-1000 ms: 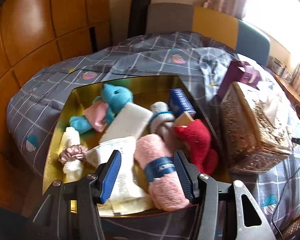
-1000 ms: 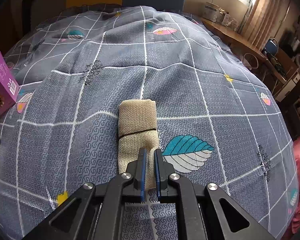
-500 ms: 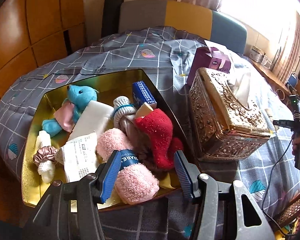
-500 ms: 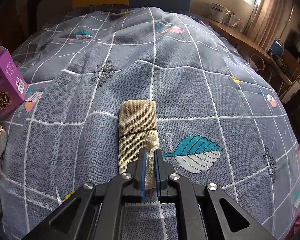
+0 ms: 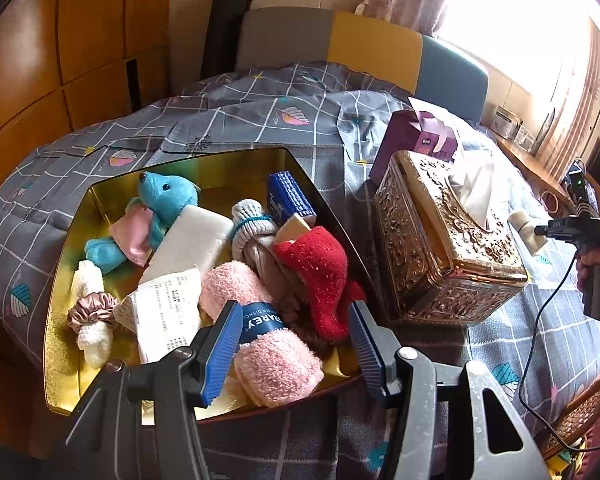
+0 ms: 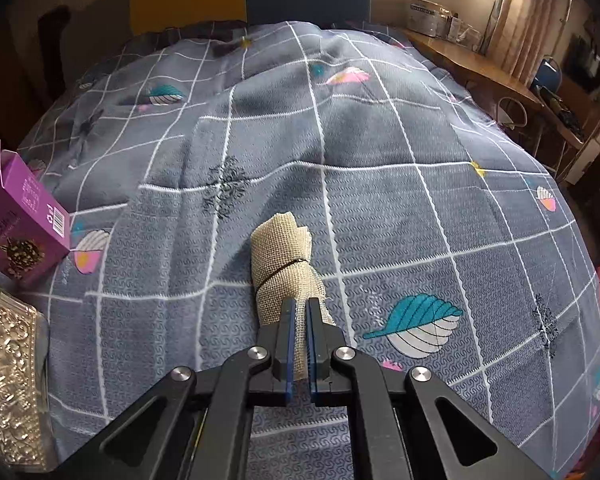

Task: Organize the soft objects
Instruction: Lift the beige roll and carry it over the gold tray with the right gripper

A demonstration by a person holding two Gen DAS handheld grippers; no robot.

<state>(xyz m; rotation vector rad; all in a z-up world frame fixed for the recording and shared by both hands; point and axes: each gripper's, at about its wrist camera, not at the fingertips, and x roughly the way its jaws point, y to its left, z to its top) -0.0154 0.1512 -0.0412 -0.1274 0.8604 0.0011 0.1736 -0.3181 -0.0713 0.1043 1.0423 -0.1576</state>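
The gold tray (image 5: 66, 320) already holds most of the soft things: a blue plush toy (image 5: 156, 208) at its far left, a red sock (image 5: 320, 272) at its right, a pink rolled towel (image 5: 268, 340) at its near edge. The left gripper (image 5: 292, 344) hangs over that near edge, jaws apart and empty. Right of the tray stands an ornate tissue box (image 5: 440, 248). Further right, the right gripper (image 6: 298, 344) pinches the beige rolled cloth (image 6: 284, 264), tilted up off the grey bedspread (image 6: 420, 220). That roll probably remains to go in.

Soft toys (image 5: 160, 208) in tray (image 5: 56, 320), apparently touching tissue box (image 5: 440, 248).
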